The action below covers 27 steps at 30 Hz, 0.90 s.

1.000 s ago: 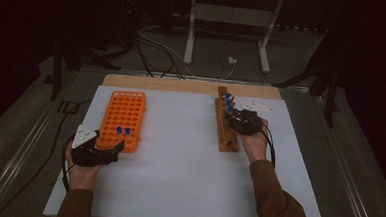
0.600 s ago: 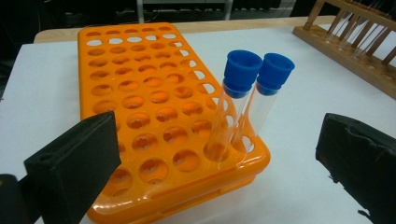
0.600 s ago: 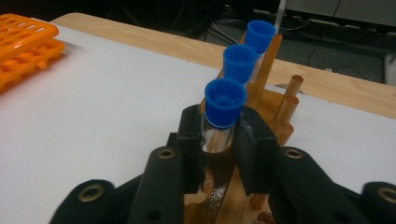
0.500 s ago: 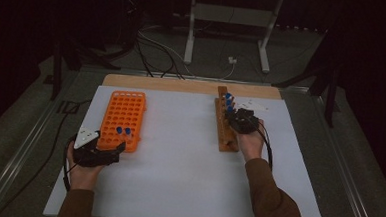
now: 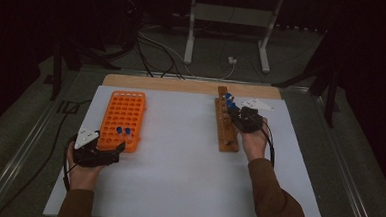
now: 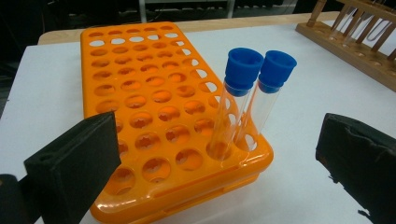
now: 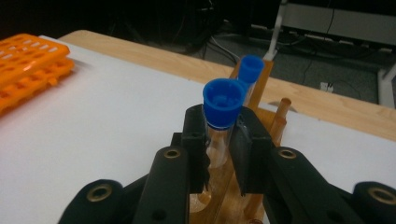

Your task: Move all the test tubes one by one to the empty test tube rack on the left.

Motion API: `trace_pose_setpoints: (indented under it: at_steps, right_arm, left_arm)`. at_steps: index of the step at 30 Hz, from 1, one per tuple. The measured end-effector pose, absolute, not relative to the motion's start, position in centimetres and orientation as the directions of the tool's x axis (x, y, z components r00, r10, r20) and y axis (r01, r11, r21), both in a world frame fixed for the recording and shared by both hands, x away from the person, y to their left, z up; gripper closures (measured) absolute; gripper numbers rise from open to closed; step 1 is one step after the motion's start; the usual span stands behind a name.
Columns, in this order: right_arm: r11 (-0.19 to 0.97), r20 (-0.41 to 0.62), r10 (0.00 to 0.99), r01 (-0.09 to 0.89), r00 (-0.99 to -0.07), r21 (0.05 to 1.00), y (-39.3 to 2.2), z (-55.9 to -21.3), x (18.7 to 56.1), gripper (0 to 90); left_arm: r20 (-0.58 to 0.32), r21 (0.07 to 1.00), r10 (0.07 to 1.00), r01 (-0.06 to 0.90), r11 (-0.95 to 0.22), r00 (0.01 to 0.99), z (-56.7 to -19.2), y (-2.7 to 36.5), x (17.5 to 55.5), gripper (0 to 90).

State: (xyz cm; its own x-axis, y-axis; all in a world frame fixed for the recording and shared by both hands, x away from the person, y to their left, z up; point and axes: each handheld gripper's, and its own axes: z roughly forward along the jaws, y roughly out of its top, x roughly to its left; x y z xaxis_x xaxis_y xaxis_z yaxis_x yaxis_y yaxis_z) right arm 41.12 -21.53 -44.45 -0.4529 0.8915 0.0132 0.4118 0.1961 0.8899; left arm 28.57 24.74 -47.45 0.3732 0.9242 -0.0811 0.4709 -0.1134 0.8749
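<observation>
The right gripper (image 7: 219,140) has just closed its jaws on a clear blue-capped test tube (image 7: 223,105), the pads pressing the glass just below the cap, a grip that keeps the cap clear and lets the tube be drawn straight up. The left gripper (image 6: 215,154) stands with its jaws wide apart and nothing between the pads, waiting at the near end of the orange tube rack (image 6: 154,107), probably to steady it when a tube arrives. Taking the wooden test tube rack (image 5: 226,125) as the landmark: the white sheet (image 5: 177,178) lies under it, covering the table and giving a plain ground for clear glass; the orange tube rack (image 5: 123,120) sits well apart to its left on the same sheet, its long side running the same way, so a tube can cross over without turning. The right gripper (image 5: 245,117) is at the wooden rack's right side, near its far half. The gripped tube stands upright in that wooden rack, its lower end among the pegs; one more blue-capped tube (image 7: 251,70) stands just beyond it in the same rack. Far to the left, two capped tubes (image 6: 254,74) already lean side by side in the orange rack's near corner holes, which suggests that tubes are being moved one by one.
</observation>
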Motion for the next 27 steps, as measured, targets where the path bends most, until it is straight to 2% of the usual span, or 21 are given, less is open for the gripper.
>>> trace_pose_setpoints:
  at_steps: [27]
  right_arm:
    - [0.184, -0.015, 0.875, 0.303, -0.484, 0.935, -22.5, -40.5, 38.0, 77.4]
  left_arm:
    - [-0.098, 0.878, 0.923, 0.468, -0.096, 0.373, -47.4, 24.8, 28.5, 0.7]
